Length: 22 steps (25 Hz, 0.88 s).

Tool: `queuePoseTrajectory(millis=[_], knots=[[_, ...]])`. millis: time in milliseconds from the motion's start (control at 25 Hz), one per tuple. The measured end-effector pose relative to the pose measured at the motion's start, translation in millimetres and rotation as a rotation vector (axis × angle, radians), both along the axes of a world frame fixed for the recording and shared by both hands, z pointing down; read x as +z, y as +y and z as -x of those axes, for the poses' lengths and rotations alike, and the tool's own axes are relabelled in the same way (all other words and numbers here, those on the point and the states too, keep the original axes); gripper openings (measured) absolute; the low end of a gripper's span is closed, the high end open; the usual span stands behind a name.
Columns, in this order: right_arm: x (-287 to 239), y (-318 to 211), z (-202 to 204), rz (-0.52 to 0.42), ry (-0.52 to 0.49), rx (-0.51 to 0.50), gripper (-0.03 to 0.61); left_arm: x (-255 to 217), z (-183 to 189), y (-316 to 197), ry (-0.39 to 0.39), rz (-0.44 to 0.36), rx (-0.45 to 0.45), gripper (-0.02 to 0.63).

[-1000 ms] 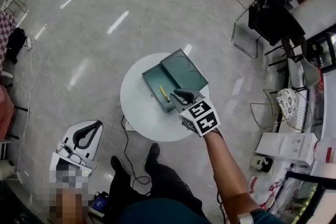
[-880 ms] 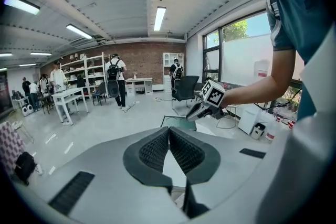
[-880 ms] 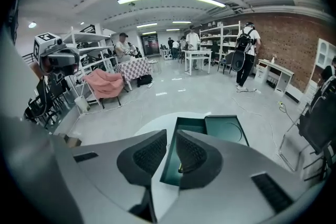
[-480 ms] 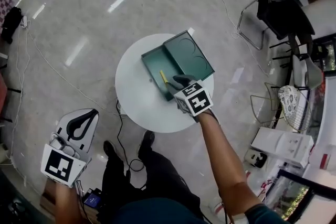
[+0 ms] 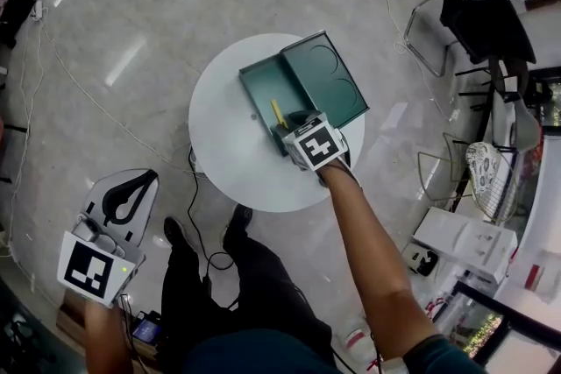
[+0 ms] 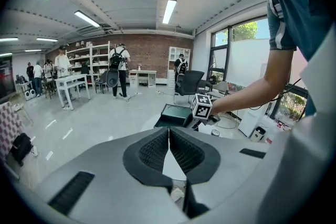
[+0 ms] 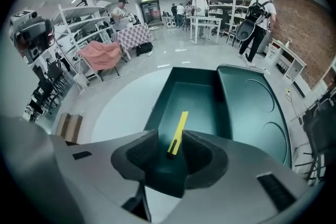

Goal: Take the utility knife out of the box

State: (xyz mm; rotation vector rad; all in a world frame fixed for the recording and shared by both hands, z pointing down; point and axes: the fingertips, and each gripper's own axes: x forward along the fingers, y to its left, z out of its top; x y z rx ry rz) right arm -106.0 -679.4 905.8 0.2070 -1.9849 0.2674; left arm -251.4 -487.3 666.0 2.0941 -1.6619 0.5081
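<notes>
Two pads of your right gripper (image 7: 173, 148) stand apart, straddling the near end of the slim yellow utility knife (image 7: 179, 128) | knife lies flat in the open dark-green rectangular box (image 7: 197, 94), frame centre | risk: closing off-centre pinches only its tip, so it may pivot against the box wall | your left gripper (image 6: 169, 136): pressed together, empty.

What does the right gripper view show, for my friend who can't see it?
The right gripper holds its dark grey jaws apart on either side of the near end of a slim yellow utility knife, which lies in an open dark green box on a round white table. The box's lid lies open to the right.
</notes>
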Motion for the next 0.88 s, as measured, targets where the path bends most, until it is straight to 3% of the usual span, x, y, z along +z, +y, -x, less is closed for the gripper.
queuePoseTrajectory(millis=[360,600,880], knots=[[40,6,-4,0.028,0.125,-0.049,0.144,19,8,16,0.019,0.019,-0.033,0.021],[52,-1,4,-0.045,0.199,-0.136,0.142,26,21,30,0.022,0.019,-0.051,0.021],[63,15,-8,0.009,0.297,-0.147,0.071,24,30,46,0.023,0.006,-0.07,0.021]])
